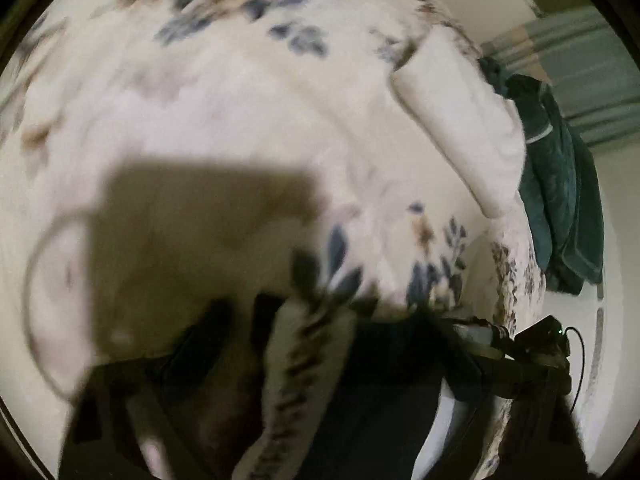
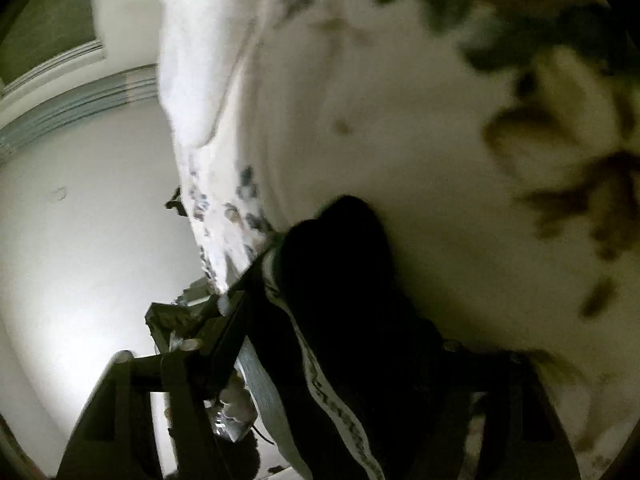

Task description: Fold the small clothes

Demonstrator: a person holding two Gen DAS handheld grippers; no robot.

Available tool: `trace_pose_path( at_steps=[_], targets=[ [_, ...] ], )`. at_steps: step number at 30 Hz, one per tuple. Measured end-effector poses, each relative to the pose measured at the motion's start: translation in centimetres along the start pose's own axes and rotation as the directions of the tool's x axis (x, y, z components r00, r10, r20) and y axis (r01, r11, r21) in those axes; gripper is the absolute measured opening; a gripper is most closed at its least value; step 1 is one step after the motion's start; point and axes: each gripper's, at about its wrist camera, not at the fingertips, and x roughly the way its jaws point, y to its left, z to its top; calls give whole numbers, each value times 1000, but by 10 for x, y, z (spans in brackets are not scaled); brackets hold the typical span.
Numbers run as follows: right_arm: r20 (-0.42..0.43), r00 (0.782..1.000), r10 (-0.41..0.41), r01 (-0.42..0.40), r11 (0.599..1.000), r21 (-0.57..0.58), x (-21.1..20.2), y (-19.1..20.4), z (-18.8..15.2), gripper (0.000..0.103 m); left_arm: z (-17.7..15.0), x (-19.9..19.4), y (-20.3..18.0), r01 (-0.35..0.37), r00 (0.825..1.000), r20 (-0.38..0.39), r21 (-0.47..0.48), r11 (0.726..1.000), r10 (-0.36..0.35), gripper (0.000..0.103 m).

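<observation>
Both views were smeared by motion blur and dark at 6 o'clock, so little there was sharp. Between the fingers of the left gripper [image 1: 304, 320] ran a pale band [image 1: 292, 380] with dark marks too blurred to read, and beside it, toward 5 o'clock, the black garment [image 1: 380, 400] it belonged to. The same black cloth filled the space between the fingers of the right gripper [image 2: 344, 312], hiding their tips. Whether either pair of jaws pinched the cloth or merely stood around it, I cannot tell. The garment hung low over a white bedcover [image 1: 240, 120] printed with blue and brown flowers. On it at 2 o'clock lay a folded white cloth [image 1: 460, 120], with a teal towel [image 1: 560, 184] just beyond at 3 o'clock. A plain pale wall [image 2: 80, 220] stood behind
</observation>
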Motion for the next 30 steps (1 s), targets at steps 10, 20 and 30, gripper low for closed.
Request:
trace_pose_path(
  at_steps=[10, 20, 30],
  targets=[
    [66, 991, -113, 113, 994, -1, -9, 12, 4, 35, 6, -4, 25, 76, 995, -57, -87, 993, -81, 31],
    [-332, 943, 13, -11, 1000, 10, -3, -39, -46, 73, -67, -27, 49, 262, 947, -136, -191, 946, -289, 77],
    [-312, 948, 53, -62, 998, -19, 23, -19, -64, 34, -78, -14, 7, 208, 971, -102, -91, 974, -217, 45]
  ],
)
